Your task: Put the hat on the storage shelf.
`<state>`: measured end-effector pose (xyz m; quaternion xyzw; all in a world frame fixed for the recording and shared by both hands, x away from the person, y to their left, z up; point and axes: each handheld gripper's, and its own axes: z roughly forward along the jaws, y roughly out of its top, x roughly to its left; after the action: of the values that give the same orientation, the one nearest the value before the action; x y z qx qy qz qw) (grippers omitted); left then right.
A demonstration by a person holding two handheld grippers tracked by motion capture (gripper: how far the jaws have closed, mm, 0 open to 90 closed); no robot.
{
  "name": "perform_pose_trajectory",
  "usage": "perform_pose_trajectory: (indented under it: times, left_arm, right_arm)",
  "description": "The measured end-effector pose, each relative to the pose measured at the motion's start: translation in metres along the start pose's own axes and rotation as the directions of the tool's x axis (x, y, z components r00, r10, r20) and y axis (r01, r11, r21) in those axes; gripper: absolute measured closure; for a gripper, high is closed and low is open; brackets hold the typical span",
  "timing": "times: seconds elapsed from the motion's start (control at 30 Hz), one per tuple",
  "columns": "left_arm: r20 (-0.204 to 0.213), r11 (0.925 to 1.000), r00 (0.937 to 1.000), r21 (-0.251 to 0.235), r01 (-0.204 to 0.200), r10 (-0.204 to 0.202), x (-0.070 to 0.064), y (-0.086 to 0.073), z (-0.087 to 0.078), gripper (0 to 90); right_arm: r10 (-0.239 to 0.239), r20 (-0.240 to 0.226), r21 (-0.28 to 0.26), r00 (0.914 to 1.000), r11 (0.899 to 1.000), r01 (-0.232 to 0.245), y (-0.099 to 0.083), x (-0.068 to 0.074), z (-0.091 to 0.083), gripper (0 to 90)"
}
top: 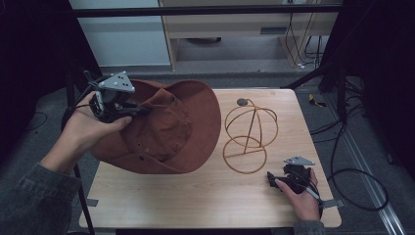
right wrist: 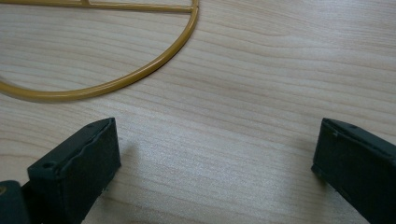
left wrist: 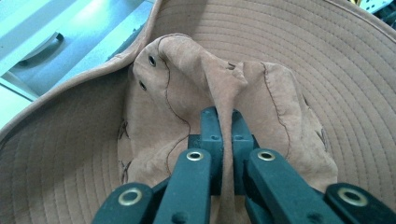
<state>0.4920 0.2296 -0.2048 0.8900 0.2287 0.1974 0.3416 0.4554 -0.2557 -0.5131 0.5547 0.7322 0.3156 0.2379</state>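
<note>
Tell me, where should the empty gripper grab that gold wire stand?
Probably the upright centre rod of the wire stand, reached from the right gripper side, the near right. The rod is thin and straight, so open jaws can close across it; the ring base lies flat on the table.

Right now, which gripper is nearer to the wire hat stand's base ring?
Right. The right gripper rests open on the table just beside the hat stand base ring, not touching it. The left gripper is across the table, shut on the brown hat crown.
</note>
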Motion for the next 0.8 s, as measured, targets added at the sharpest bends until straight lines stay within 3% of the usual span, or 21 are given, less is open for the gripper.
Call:
perform_pose_trajectory:
  times: [0.63,0.8]
  left_arm:
    - [0.011,0.9989,0.9990,-0.020,-0.043,0.043,-0.009,0.025,-0.003,88.7]
    - [0.011,0.9981,0.9980,0.002,-0.062,0.062,-0.013,0.031,-0.005,88.7]
  right_arm:
    - [0.002,0.001,-0.006,1.0000,1.000,-0.002,0.000,-0.001,0.000,2.8]
    - [0.003,0.000,-0.005,1.0000,1.000,-0.003,0.000,-0.001,0.000,2.7]
